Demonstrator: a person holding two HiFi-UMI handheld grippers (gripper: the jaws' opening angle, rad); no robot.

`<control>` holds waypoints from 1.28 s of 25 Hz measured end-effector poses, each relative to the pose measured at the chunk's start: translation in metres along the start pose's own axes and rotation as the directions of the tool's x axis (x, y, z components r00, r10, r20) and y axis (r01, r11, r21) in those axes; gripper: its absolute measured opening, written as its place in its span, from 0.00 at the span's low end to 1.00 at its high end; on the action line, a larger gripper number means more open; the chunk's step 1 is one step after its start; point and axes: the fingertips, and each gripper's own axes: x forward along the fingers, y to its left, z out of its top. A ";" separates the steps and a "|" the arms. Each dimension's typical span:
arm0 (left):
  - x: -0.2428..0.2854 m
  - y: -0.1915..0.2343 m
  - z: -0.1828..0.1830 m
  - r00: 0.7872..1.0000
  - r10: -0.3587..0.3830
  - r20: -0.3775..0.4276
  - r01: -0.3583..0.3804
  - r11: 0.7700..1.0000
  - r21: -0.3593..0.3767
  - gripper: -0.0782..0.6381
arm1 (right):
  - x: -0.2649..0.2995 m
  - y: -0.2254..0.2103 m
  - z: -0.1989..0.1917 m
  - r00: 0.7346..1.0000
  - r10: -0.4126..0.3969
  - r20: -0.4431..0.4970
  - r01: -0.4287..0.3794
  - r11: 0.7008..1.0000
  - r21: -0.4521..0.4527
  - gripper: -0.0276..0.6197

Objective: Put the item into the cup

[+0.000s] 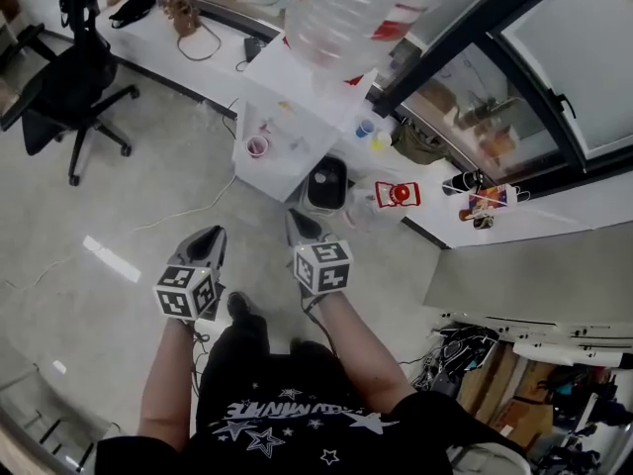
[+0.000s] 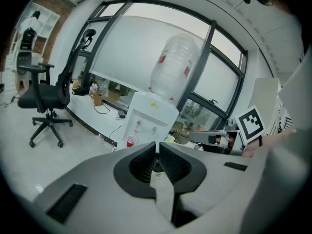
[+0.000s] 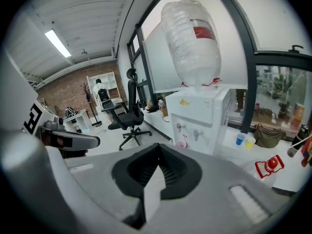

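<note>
Left claw (image 2: 156,145): pressed together, nothing pinched.
Right claw (image 3: 158,146): pressed together, nothing pinched.
Red cup (image 1: 257,146): set under the dispenser (image 1: 289,117) taps; inside not seen.
Blue cup (image 1: 365,128), yellow cup (image 1: 381,142): set side by side.

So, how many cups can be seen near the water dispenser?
3. A red cup stands at the front of the water dispenser; a blue cup and a yellow cup stand side by side on the white ledge to its right. More may be hidden.
</note>
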 end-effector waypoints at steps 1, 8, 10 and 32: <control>-0.001 -0.008 0.000 1.000 0.002 0.005 -0.002 1.000 0.004 0.15 | -0.006 -0.001 0.000 1.000 0.010 0.005 -0.010 1.000 -0.004 0.04; -0.013 -0.062 -0.007 0.999 0.029 0.032 -0.030 0.999 0.035 0.15 | -0.051 -0.011 -0.005 0.997 0.067 0.036 -0.067 0.998 -0.016 0.04; -0.019 -0.076 -0.012 0.998 0.038 0.045 -0.039 0.999 0.030 0.15 | -0.064 -0.012 -0.008 0.996 0.083 0.042 -0.082 0.996 -0.022 0.04; -0.098 -0.222 -0.072 0.979 0.104 0.173 -0.115 0.992 0.054 0.15 | -0.227 -0.006 -0.065 0.973 0.221 0.065 -0.212 0.969 -0.129 0.04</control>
